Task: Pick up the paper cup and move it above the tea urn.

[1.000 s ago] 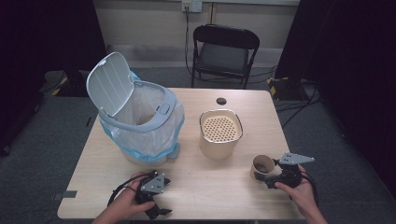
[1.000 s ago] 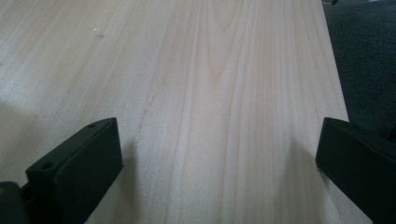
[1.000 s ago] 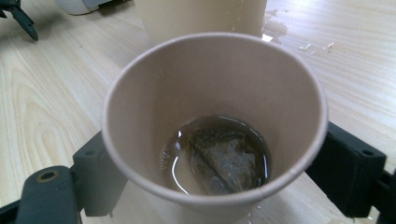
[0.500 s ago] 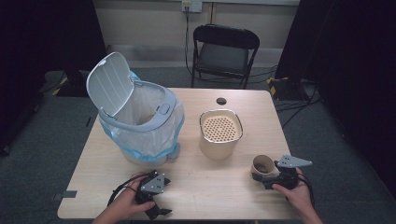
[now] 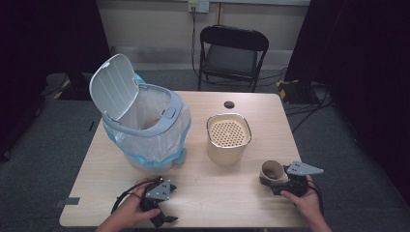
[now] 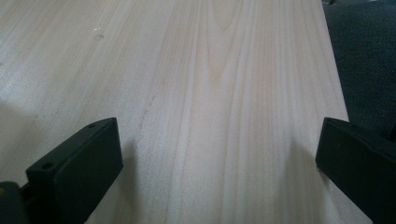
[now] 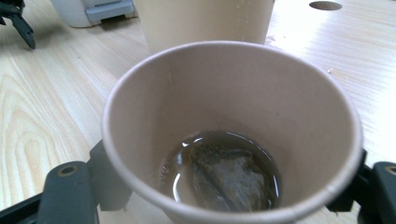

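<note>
- Right gripper [image 5: 276, 181] sat at the near right edge of the table [image 5: 227, 193], in the person's right hand [image 5: 303, 200], with the paper cup [image 5: 272, 171] standing between its two black jaws.
- Its jaws had just been closing in on the cup, one on each side of it. I cannot tell if the pads were pressing on the cup wall.
- Left gripper [image 5: 162, 218] lay at the near left edge of the table under the left hand [image 5: 129, 212]. Its jaws were spread wide over bare wood, well apart from the cup.
- Biggest on the table was the white bin [image 5: 145, 125], at the back left. Its lid [image 5: 112, 87] stood up and a clear bag lined it.
- Next was the tan pot with a holed top [image 5: 228, 137], near the middle. It stood just beyond the cup.
- Then came the paper cup [image 7: 232, 135] itself, upright and open at the top.
- Smallest was the wet tea bag [image 7: 223, 175], lying in a little brown water at the bottom of the cup.
- Past the table stood a black folding chair [image 5: 231, 50].
</note>
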### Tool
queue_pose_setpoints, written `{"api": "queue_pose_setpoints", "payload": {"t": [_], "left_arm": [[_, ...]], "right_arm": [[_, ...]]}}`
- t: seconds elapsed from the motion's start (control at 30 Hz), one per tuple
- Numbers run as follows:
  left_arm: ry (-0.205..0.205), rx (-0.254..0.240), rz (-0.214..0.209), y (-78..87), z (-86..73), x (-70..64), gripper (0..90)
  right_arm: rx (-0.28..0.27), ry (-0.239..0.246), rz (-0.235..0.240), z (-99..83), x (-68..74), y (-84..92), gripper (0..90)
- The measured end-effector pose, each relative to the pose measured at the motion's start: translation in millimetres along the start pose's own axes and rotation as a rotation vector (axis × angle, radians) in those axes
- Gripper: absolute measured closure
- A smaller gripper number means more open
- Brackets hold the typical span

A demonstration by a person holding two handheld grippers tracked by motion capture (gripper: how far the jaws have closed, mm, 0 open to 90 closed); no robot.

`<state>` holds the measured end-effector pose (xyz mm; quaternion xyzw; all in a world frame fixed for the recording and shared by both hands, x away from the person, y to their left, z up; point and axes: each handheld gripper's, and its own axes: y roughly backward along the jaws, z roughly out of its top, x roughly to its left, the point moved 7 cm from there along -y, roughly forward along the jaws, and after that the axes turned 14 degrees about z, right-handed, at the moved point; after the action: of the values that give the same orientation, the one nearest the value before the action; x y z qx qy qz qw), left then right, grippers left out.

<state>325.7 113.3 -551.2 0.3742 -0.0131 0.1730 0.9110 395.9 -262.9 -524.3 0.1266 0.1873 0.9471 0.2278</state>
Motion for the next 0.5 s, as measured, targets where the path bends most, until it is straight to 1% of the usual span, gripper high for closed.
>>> {"api": "queue_pose_setpoints", "payload": {"t": [0.17, 0.3, 0.4, 0.5], "left_arm": [[0.001, 0.000, -0.001, 0.0, 0.0, -0.1, 0.0], [0.000, 0.000, 0.001, 0.0, 0.0, 0.0, 0.0], [-0.001, 0.000, 0.001, 0.1, 0.0, 0.1, 0.0], [-0.001, 0.000, 0.001, 0.0, 0.0, 0.1, 0.0]], "right_arm": [[-0.007, 0.005, -0.011, 1.1, -0.3, -0.7, 24.5], [0.001, 0.016, -0.012, 1.3, -0.2, -0.7, 25.5], [0.009, 0.028, -0.024, 1.8, -1.1, 0.3, 25.9], [0.004, 0.029, -0.033, 4.5, -2.0, 2.1, 26.0]]}}
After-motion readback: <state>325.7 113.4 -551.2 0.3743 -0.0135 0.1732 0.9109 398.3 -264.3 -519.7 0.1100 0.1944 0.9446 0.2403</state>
